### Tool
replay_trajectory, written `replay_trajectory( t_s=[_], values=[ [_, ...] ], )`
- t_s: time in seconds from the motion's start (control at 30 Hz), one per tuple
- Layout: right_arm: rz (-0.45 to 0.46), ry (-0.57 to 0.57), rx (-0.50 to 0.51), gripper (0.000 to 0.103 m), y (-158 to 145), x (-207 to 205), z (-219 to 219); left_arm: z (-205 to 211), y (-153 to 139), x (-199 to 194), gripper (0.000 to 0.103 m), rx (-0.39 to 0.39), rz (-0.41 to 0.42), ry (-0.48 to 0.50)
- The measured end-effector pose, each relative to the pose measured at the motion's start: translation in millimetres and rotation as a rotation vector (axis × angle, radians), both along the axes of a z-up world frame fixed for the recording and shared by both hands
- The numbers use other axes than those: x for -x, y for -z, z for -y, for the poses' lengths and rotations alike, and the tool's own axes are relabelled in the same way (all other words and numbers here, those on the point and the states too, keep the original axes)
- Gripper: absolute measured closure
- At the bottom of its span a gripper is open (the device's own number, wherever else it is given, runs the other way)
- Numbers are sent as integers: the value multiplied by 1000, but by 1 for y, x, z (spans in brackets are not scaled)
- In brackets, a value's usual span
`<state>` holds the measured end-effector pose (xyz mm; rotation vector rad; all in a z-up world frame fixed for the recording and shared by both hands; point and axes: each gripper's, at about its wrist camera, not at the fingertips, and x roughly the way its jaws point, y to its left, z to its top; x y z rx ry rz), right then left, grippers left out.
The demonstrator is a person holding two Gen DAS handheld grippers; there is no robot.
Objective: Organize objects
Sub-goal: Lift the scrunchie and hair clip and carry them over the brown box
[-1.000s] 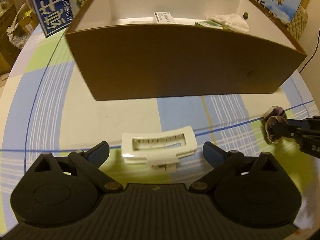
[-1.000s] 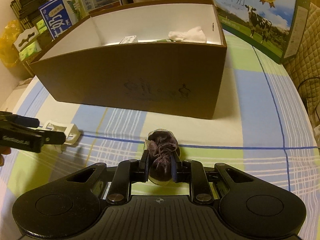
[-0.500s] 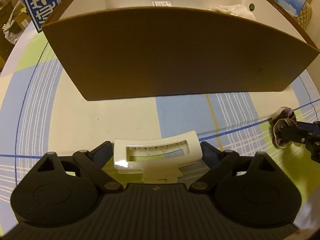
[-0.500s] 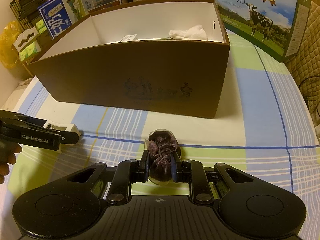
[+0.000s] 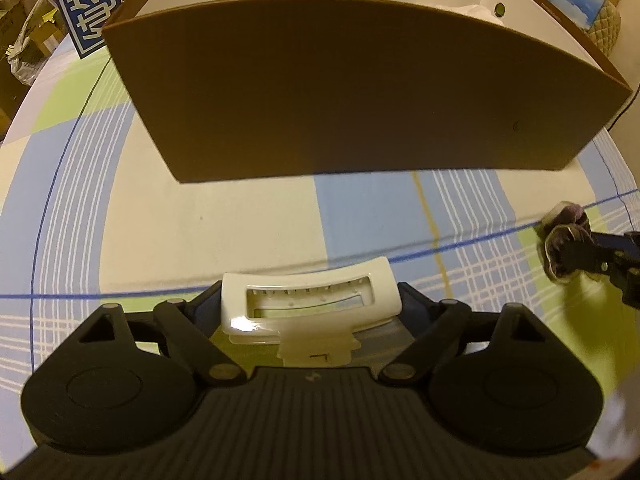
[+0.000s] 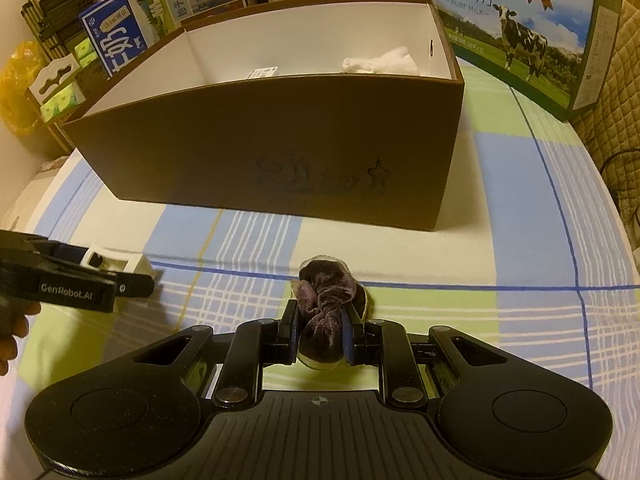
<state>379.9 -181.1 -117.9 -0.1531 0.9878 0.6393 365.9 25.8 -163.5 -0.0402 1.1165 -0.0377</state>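
Between the fingers of the left gripper [image 5: 311,306] lies a white plastic clip [image 5: 310,306], flat on the tablecloth [image 5: 208,236]. The jaws are closing around it, 1 finger at each short end, but I cannot tell if the pads already press on it. The clip looks light and stiff, with a glossy skin that may slip, and its open window makes the frame thin, so I think the 2 short ends are the right place to hold it, with gentle force.

Further right, the right gripper [image 6: 322,330] is clamped on a dark purple velvet hair tie [image 6: 326,304], which sits between its fingers and rests just above the cloth. It is soft and light, it squeezes easily and should not slip; the knot in the middle is a good place to pinch.

Beyond both pairs of fingers stands a big brown cardboard box [image 6: 280,152], open on top, with a white cloth [image 6: 380,62] and a small packet [image 6: 262,73] already inside. I judge both things should go there.

The cloth is checked in blue, green and cream, soft and a little wrinkled. Milk cartons [image 6: 512,28] stand behind the box, and a person's hand [image 6: 10,336] shows at the left edge.
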Motion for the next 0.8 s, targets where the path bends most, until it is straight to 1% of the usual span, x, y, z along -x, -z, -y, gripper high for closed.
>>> replay_trajectory(
  t_s=[0.23,0.37,0.4,0.5,0.63,0.8],
  values=[
    [-5,-18,-13,85,-2,12,1,-1,-1,23,18,12,-16,-4],
    [-14,-24,-26,86,-4,19,3,-2,-4,37,18,19,-21,-23],
    [-19,-28,-34,86,-5,22,4,-3,-5,36,18,22,-22,-28],
    [-14,-43,-49,86,-11,29,5,-10,-14,51,18,31,-19,-35],
    [-11,-52,-72,86,-20,37,7,-7,-25,61,18,31,-5,-34],
    [0,-54,-95,86,-35,44,9,1,-38,64,18,31,18,-29]
  ],
)
